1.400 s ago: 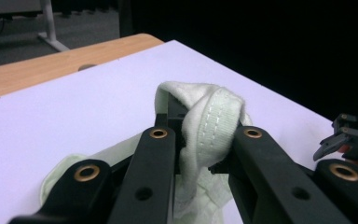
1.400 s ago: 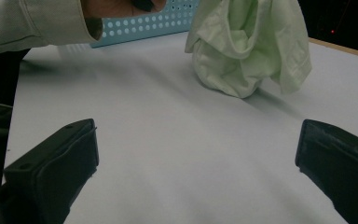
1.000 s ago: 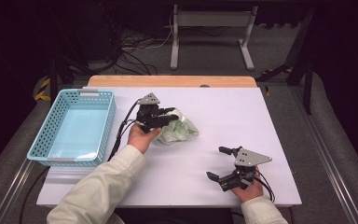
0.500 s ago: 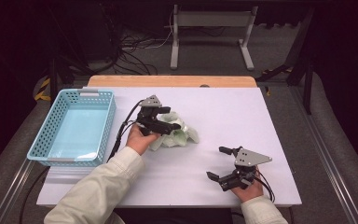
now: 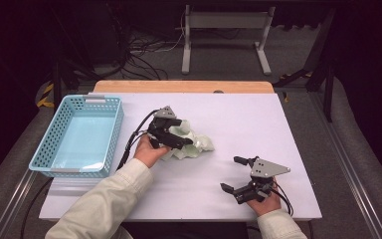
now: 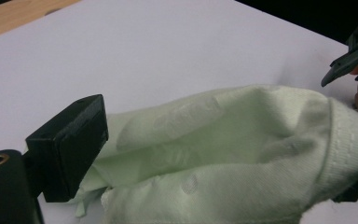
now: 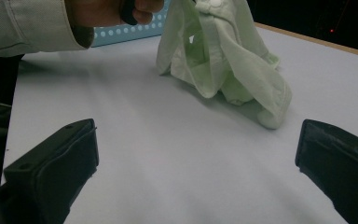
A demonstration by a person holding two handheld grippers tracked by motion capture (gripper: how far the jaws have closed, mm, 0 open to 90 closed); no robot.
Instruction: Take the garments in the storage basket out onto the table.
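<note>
Pale green cloth (image 5: 191,142) lies crumpled near the middle of the white table (image 5: 258,124), and we have our left gripper (image 5: 171,133) right over its left part. In the high view the garment bunches up under the black jaws and spreads out to the right of them. From the left gripper view we see the fabric (image 6: 223,154) lying between the jaws, with a ribbed hem at the right; the one jaw that shows stands at the cloth's edge, not pressing into it. These jaws have just been opening, and they now stand wide with the cloth loose between them.

Our left hand (image 5: 146,152) wraps the gripper's body, and a pale sleeve (image 5: 104,204) runs back to the near edge of the table.

Our right gripper (image 5: 236,174) sits well apart from the cloth, near the front right of the table, held low by our right hand (image 5: 263,201). In the right gripper view its two jaws stand far apart with only bare table between them, and the cloth (image 7: 223,60) lies farther off, with a small white button near its top fold.

A light blue basket (image 5: 107,132) stands at the table's left side, just beside our left forearm.
</note>
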